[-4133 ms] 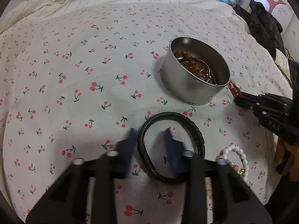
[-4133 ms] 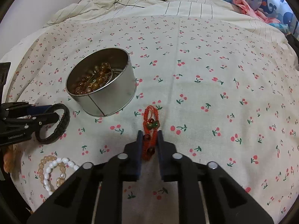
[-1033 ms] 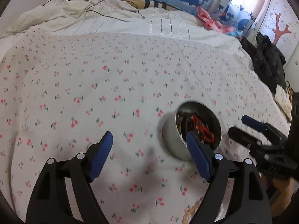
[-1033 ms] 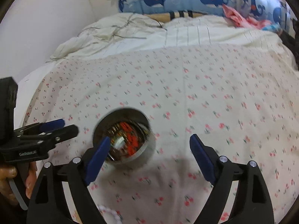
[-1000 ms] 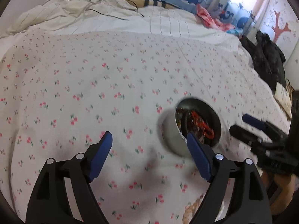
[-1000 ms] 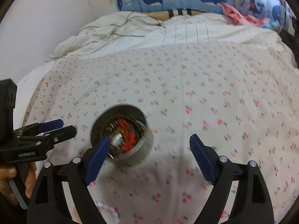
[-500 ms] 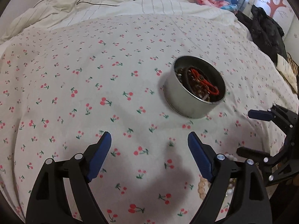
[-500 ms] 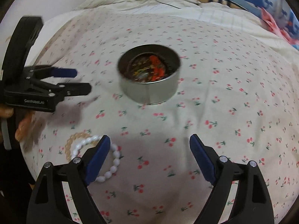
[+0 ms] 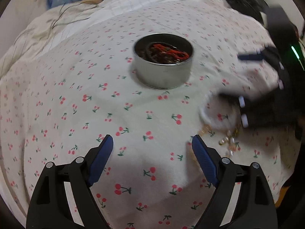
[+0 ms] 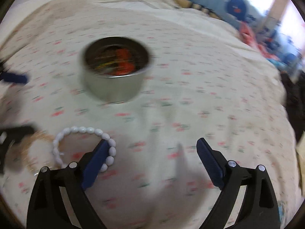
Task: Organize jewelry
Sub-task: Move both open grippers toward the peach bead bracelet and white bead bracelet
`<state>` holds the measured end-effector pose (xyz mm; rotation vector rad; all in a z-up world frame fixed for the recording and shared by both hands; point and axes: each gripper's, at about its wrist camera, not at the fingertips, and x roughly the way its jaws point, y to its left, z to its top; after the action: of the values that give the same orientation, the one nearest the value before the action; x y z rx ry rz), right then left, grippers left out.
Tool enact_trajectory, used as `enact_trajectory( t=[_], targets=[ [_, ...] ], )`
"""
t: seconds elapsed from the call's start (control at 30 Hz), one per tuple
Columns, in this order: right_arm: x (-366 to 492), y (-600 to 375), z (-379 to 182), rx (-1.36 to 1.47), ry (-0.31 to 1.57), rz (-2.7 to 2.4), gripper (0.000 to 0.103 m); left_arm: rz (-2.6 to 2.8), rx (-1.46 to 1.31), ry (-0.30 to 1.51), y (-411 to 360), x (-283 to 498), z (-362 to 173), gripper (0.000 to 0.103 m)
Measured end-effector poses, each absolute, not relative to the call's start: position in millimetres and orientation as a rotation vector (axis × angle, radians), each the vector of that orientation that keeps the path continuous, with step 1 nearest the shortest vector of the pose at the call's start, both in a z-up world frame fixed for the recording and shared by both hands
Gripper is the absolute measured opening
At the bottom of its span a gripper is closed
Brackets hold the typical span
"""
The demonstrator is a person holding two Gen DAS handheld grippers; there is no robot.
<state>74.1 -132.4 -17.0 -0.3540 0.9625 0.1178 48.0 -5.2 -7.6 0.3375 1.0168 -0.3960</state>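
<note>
Both sets of fingers are spread wide with nothing between them: left gripper [image 9: 152, 148] hangs over bare cherry-print bedspread [image 9: 76, 99], blue pads well apart; right gripper [image 10: 152, 152] has its jaws opening, also over bare cloth. Right wrist view: white bead bracelet [image 10: 83, 130] lies flat on the bedspread, its near arc passing behind the left-hand blue pad of the right gripper; can't tell whether pad and beads touch, but the beads are not between the pads. Just beside it, toward the view's left edge, an amber bead bracelet [image 10: 41, 140], heavily blurred. Left wrist view shows the same pair: white ring [image 9: 206, 117] smeared by motion blur, amber beads [image 9: 228, 141] just past the left gripper's right pad, with the right gripper's black frame [image 9: 266, 99] over them at the right. Farther out, near the middle of the bed, the round metal tin [image 9: 163, 72] stands upright, open-topped, well apart from both bracelets. Inside it: a red cord bracelet [image 9: 169, 50] on top, a dark braided band [image 9: 147, 54] along the left wall, brownish beads underneath. Beyond the tin, rumpled cream bedding [image 9: 57, 24] and whale-print pillows [image 10: 234, 5] at the head end.
</note>
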Motion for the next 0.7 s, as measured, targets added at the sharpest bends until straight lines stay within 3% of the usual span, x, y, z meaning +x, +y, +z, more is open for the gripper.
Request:
enact_trajectory(
  t=[0.37,0.7],
  targets=[
    [89,-168,-4,-0.092,0.969,0.149,0.09,-0.39,0.4,0.983,-30,50,-24,0.085],
    [82,-155,-1,-0.11,0.967,0.243,0.09,-0.199,0.157,1.034,24,89,-22,0.085]
  ],
)
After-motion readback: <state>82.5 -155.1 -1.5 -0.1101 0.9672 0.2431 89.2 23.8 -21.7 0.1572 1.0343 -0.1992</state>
